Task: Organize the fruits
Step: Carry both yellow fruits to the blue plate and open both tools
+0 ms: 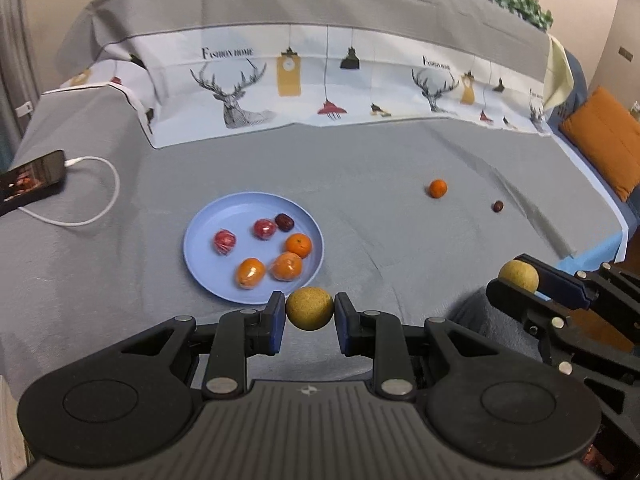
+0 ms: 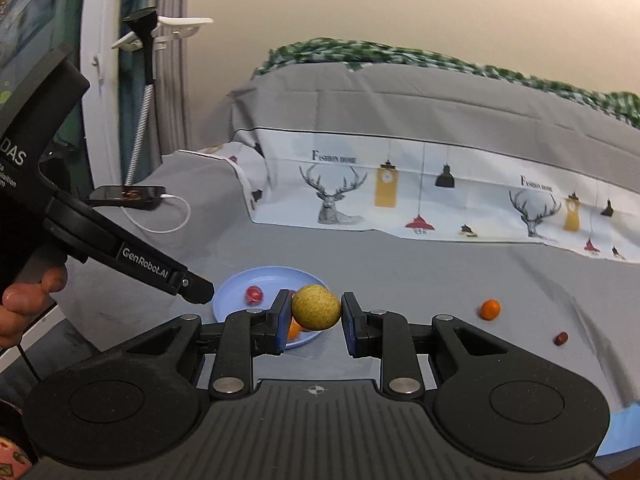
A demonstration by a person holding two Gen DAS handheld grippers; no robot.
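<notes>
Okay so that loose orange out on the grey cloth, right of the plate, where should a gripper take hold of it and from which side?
Grip the loose orange across its widest middle, coming down from above. It is round and sits alone on the grey cloth, well clear of the dark red fruit and the blue plate, so both fingers have room either side. Both grippers are already shut on yellowish balls, so one would probably need freeing first.

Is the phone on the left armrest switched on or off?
On: the phone has a lit screen showing a picture, and a white cable is plugged in.

Right gripper (image 2: 316, 314) jaws clamp yellow ball (image 2: 316, 306) — blue plate (image 2: 232, 292) behind.
</notes>
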